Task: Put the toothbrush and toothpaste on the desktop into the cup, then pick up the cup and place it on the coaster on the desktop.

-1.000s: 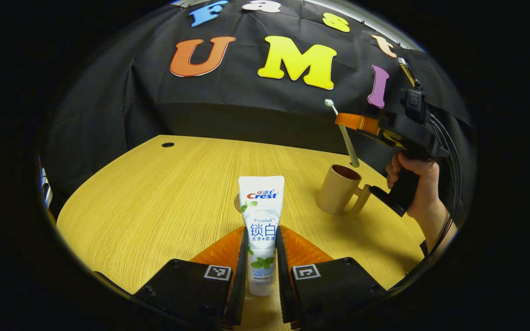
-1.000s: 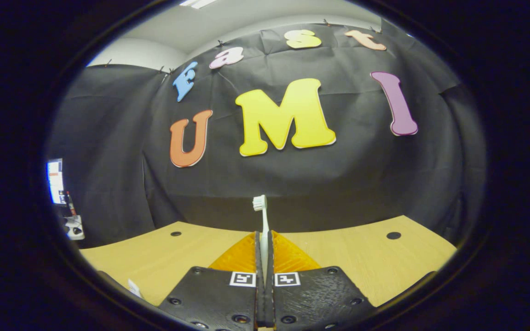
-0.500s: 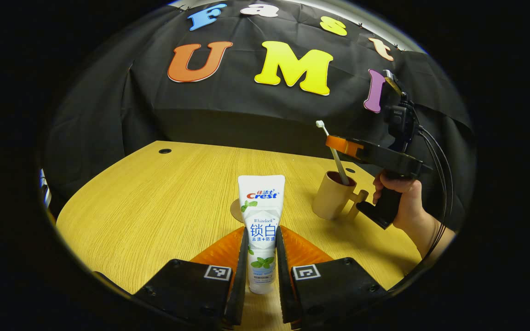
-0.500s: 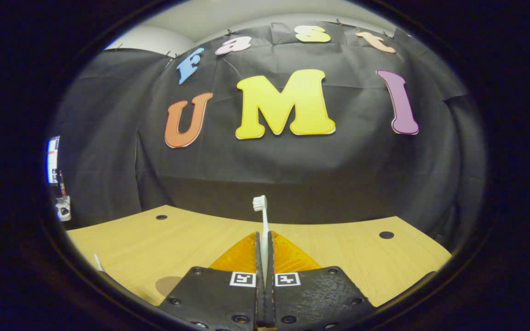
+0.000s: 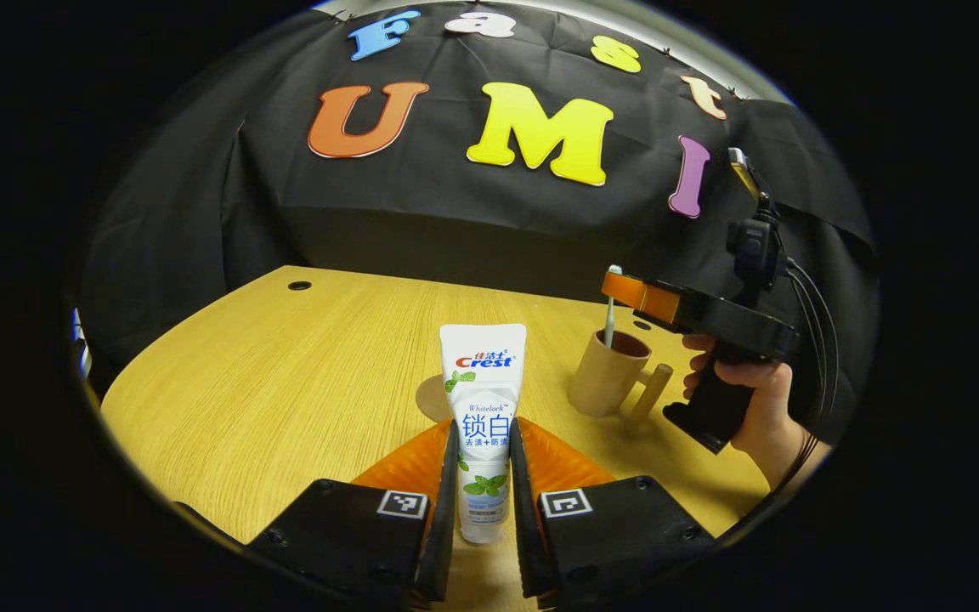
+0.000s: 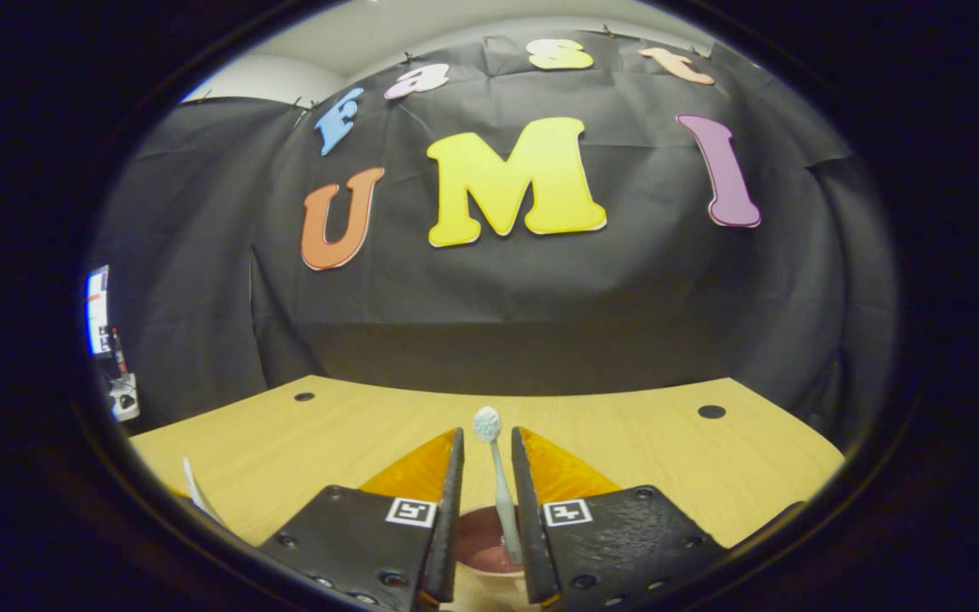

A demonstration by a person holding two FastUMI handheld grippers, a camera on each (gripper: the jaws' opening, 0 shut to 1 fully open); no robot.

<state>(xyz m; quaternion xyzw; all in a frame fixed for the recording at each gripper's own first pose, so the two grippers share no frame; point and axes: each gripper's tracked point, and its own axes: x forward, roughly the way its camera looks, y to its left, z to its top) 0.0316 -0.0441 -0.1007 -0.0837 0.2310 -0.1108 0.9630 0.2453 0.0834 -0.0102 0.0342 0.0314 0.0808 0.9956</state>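
The toothpaste tube [image 5: 483,425] hides most of the coaster [image 5: 432,398]. The toothbrush [image 6: 498,489] handle's lower end sinks unseen into the cup [image 6: 481,544].

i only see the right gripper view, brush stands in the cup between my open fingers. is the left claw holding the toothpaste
observer: yes, the left claw is shut on the toothpaste, with the tube upright.
operator: where's the coaster
observer: the coaster lies on the table just behind the tube, left of the cup in the left gripper view.
operator: which way does the cup handle point
observer: the handle points toward the hand that holds the right claw.
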